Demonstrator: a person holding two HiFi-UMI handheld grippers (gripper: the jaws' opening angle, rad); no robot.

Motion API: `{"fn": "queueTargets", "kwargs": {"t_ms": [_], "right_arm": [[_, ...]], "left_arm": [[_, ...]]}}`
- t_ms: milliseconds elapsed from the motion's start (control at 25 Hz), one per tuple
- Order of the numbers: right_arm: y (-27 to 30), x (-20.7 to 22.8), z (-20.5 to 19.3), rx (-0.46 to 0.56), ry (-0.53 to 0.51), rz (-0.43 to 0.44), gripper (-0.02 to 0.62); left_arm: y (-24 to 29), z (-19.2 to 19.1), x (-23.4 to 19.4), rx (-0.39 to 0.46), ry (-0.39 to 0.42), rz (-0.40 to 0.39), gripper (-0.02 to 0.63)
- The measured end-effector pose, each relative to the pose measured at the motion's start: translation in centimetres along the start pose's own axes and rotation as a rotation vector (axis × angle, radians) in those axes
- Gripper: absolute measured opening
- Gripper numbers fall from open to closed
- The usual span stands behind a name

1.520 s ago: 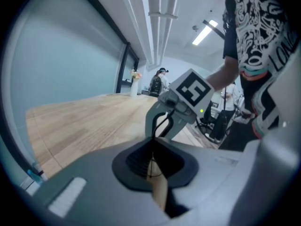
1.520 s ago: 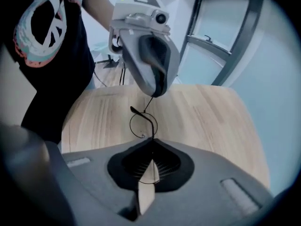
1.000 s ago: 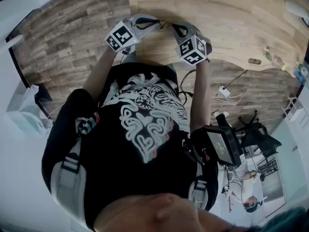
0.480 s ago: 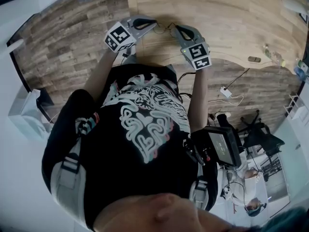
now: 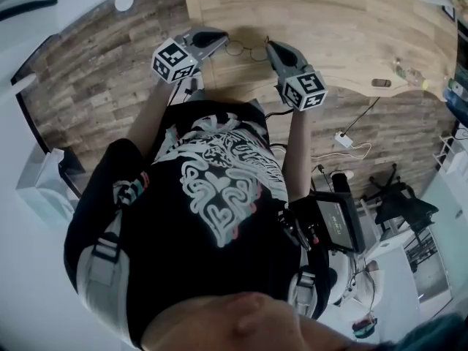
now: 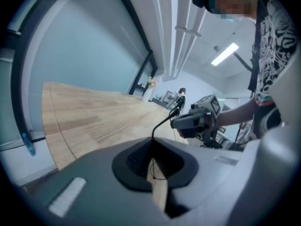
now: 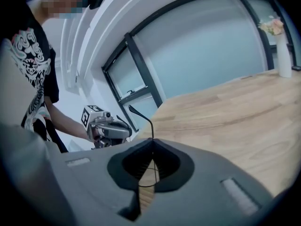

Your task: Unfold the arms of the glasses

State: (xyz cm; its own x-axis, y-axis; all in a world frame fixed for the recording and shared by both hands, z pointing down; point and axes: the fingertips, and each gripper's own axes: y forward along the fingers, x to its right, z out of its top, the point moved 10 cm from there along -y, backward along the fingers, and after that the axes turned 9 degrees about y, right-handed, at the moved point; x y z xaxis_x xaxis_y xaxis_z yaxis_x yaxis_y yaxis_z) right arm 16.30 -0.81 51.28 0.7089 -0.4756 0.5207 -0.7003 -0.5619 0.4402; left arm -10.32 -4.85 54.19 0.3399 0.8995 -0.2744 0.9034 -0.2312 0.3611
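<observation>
Our smooth grey left gripper (image 5: 217,40) is pinched tight on one thin dark arm of the wire-rimmed, round-lensed glasses (image 5: 246,49). They span the gap between both tools over the pale, grained wooden table (image 5: 329,17). Our right gripper (image 5: 271,47) clamps the other arm.

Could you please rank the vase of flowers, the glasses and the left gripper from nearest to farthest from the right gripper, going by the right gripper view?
From the right gripper:
1. glasses: an arm pinched in its jaws.
2. left gripper: to the left, facing it.
3. vase of flowers: far right, on the table.
</observation>
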Motion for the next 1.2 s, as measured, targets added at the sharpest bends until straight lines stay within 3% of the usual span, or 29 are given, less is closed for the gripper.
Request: {"fn": "queueTargets", "kwargs": {"t_ms": [320,1200], "right_arm": [[-1.7,-0.2,-0.5,0.113,0.149,0.03,0.0],[-3.5,-2.0,-1.1,0.148,0.165,0.016,0.0]], "left_arm": [[-0.6,0.5,0.0,0.042,-0.059,-0.012,-0.011],[-1.4,1.1,1.5,0.036,-0.109,-0.028,-0.011]]}}
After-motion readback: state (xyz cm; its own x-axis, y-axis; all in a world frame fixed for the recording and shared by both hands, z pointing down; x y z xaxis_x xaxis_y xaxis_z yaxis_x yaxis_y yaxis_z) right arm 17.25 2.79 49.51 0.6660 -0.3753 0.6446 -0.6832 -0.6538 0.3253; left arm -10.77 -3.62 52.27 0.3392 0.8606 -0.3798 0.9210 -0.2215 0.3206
